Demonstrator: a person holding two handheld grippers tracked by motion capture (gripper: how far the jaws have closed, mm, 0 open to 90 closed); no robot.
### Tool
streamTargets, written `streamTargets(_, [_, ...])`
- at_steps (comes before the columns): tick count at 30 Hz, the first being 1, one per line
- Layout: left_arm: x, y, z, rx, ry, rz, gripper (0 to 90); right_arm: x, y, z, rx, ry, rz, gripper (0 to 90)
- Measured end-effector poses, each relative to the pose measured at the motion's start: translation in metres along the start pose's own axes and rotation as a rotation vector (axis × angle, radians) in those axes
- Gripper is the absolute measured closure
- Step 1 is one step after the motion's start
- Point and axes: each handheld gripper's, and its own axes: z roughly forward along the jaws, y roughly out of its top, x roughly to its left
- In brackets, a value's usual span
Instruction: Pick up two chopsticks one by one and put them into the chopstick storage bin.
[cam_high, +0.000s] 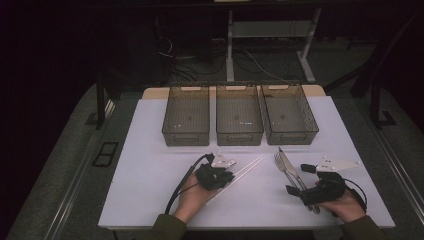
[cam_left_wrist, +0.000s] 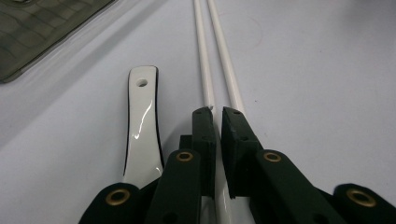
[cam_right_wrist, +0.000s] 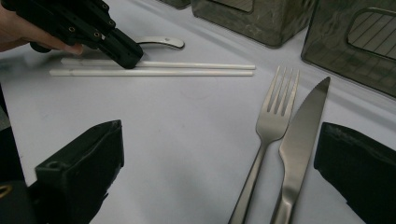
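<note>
Two white chopsticks (cam_high: 250, 166) lie side by side on the white table. My left gripper (cam_high: 229, 176) (cam_left_wrist: 218, 112) is shut on the one nearer the spoon (cam_left_wrist: 203, 56), low on the table; the other chopstick (cam_left_wrist: 225, 46) runs under its right jaw. The right gripper view has the left gripper (cam_right_wrist: 128, 58) on the far chopstick (cam_right_wrist: 196, 65), with the near one (cam_right_wrist: 163, 73) free. A white spoon handle (cam_left_wrist: 140, 121) (cam_right_wrist: 159, 42) lies just beside it. My right gripper (cam_high: 300, 180) (cam_right_wrist: 219, 127) stands open, with its jaws either side of the handles of a steel fork (cam_high: 281, 165) (cam_right_wrist: 275, 112) and knife (cam_high: 290, 167) (cam_right_wrist: 303, 126).
Three smoky see-through bins stand in a row at the back: left (cam_high: 186, 136), middle (cam_high: 239, 137), right (cam_high: 291, 137). Bin walls (cam_right_wrist: 261, 21) rise just beyond the cutlery. The table's front edge (cam_high: 250, 225) is near the person's forearms.
</note>
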Motion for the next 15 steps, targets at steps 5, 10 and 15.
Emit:
streamTargets(5, [0.0006,-0.0014,-0.0001,-0.009,-0.001,-0.045,84.5,-0.0002,0.0,0.0004,0.003,0.0,-0.001,1.7])
streamTargets(10, [0.0008,-0.0021,-0.0005,-0.018,0.001,-0.078,84.8,0.0,-0.0001,0.0006,0.002,0.001,-0.003,1.7])
streamTargets(15, [0.0016,-0.002,-0.0011,-0.023,-0.005,-0.09,84.8,-0.0004,0.0,0.0001,0.003,0.001,0.0,1.7])
